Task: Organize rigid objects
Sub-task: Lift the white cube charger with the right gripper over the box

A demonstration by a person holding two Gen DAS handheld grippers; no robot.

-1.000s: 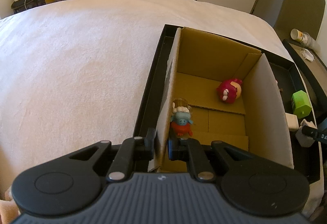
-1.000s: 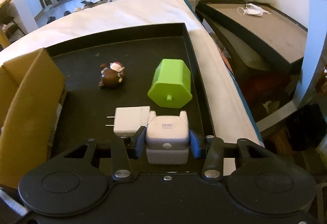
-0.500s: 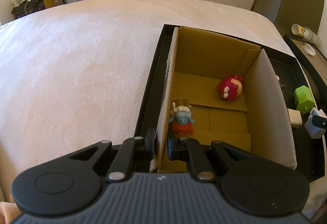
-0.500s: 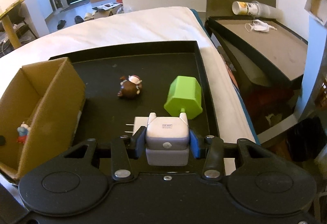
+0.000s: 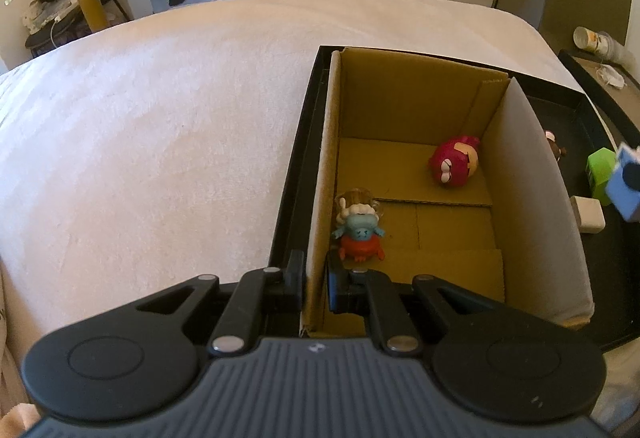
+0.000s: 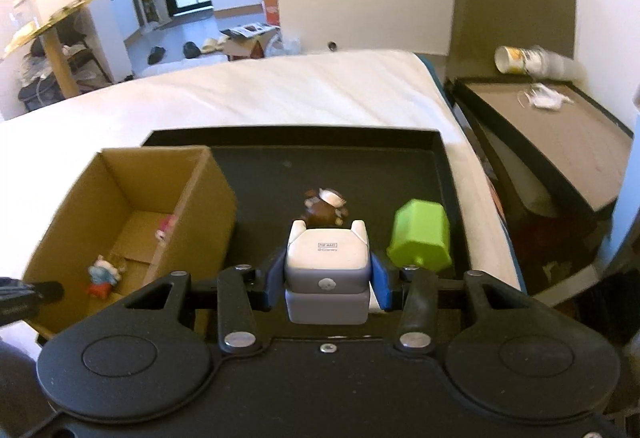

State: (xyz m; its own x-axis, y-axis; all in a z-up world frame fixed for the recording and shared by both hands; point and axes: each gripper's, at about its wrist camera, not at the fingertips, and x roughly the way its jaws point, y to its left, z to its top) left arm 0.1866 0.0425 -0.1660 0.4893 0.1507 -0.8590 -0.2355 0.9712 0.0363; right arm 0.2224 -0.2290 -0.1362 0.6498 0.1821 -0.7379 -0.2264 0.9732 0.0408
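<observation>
The left tool (image 5: 316,280) is clenched on the near left wall of the cardboard box (image 5: 532,206), apparently to steady it for loading. At centre frame, the right tool (image 6: 327,280) grasps a white-and-grey toy block (image 6: 327,266) above the black tray (image 6: 448,174). The box holds a red round figure (image 5: 454,166) and a blue-and-red figure (image 5: 360,234); a green block (image 6: 420,240) and brown figure (image 6: 324,208) lie on the tray.

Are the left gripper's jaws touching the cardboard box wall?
Touching. The left wrist view shows the left gripper shut on the near left wall of the cardboard box, one jaw outside and one inside, with no gap.
</observation>
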